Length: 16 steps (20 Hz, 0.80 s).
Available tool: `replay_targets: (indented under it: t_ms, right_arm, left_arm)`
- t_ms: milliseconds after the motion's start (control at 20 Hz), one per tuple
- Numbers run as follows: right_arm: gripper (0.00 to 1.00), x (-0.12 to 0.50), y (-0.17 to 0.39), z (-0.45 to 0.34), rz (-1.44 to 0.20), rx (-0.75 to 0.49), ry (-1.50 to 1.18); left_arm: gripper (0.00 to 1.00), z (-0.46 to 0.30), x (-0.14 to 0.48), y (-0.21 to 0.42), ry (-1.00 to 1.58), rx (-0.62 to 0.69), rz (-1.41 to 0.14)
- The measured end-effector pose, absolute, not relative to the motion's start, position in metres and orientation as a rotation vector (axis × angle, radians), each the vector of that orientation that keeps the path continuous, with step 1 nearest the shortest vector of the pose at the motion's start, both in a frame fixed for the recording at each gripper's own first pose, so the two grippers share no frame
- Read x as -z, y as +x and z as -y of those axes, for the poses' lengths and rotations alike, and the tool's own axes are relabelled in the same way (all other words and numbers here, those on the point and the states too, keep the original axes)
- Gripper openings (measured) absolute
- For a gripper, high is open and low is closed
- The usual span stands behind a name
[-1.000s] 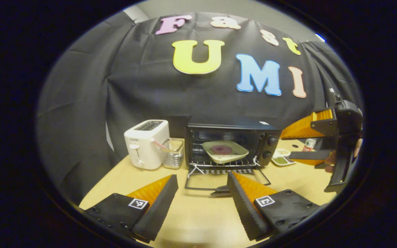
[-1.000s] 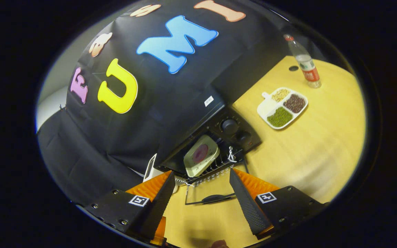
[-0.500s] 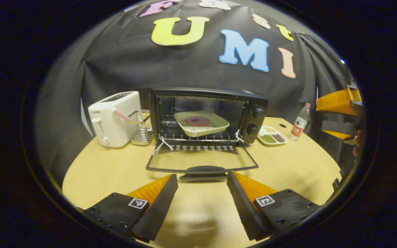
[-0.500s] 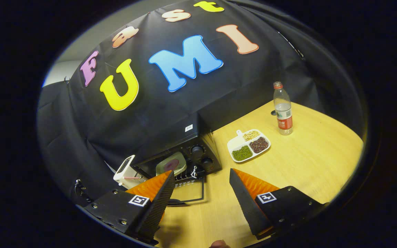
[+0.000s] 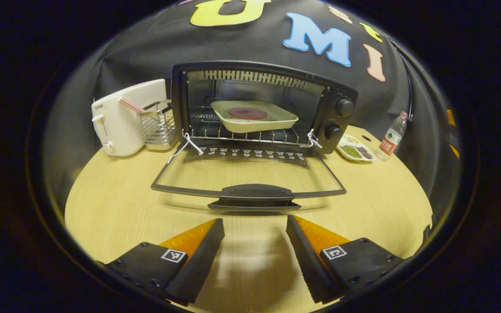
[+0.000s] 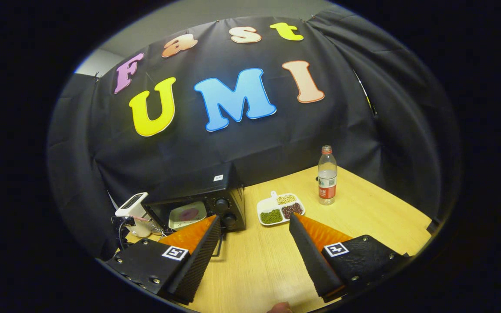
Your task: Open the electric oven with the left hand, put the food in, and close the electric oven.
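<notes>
1. Oven (image 5: 259,108) stands at the table's (image 5: 115,208) back, door (image 5: 250,182) folded down flat, plate (image 5: 254,115) on the rack.
2. Left gripper (image 5: 255,248), jaws apart and empty, faces the door handle (image 5: 255,192).
3. Closing step: lift the handle.
4. Right gripper (image 6: 255,248) hangs well apart, jaws spread.

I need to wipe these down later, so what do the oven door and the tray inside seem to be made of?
The oven door looks like clear glass in a dark, probably metal frame: the table shows through it. The tray looks like glazed ceramic or enamel, cream and smooth.
</notes>
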State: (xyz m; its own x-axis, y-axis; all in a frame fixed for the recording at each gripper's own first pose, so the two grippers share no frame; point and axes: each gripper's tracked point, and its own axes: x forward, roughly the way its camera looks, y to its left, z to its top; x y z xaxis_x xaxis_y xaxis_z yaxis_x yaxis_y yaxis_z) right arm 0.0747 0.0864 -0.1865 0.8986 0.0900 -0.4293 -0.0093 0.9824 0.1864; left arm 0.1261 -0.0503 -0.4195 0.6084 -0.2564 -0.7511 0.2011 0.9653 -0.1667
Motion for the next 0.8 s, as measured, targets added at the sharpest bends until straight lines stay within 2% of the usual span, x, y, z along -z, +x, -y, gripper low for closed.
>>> replay_targets:
  t_ms: [200, 350, 400, 450, 650, 800]
  right_arm:
    - [0.98, 0.173, 0.073, -0.074, -0.405, -0.037, 0.069]
    - [0.98, 0.168, 0.073, -0.073, -0.388, -0.037, 0.038]
    - [0.98, 0.168, 0.073, -0.072, -0.386, -0.037, 0.039]
    - [0.98, 0.169, 0.072, -0.072, -0.391, -0.039, 0.038]
    - [0.98, 0.17, 0.066, -0.069, -0.401, -0.055, 0.065]
    - [0.98, 0.175, 0.069, -0.073, -0.413, -0.065, 0.089]
  left_arm:
    - [1.0, 0.054, 0.424, 0.137, -0.036, 0.257, -0.867]
    - [0.98, 0.055, 0.424, 0.137, -0.004, 0.253, -0.858]
    - [1.0, 0.055, 0.421, 0.137, -0.002, 0.246, -0.854]
    - [0.98, 0.056, 0.418, 0.138, 0.004, 0.244, -0.85]
    - [1.0, 0.055, 0.393, 0.143, -0.016, 0.241, -0.812]
    - [0.97, 0.055, 0.372, 0.153, -0.059, 0.228, -0.784]
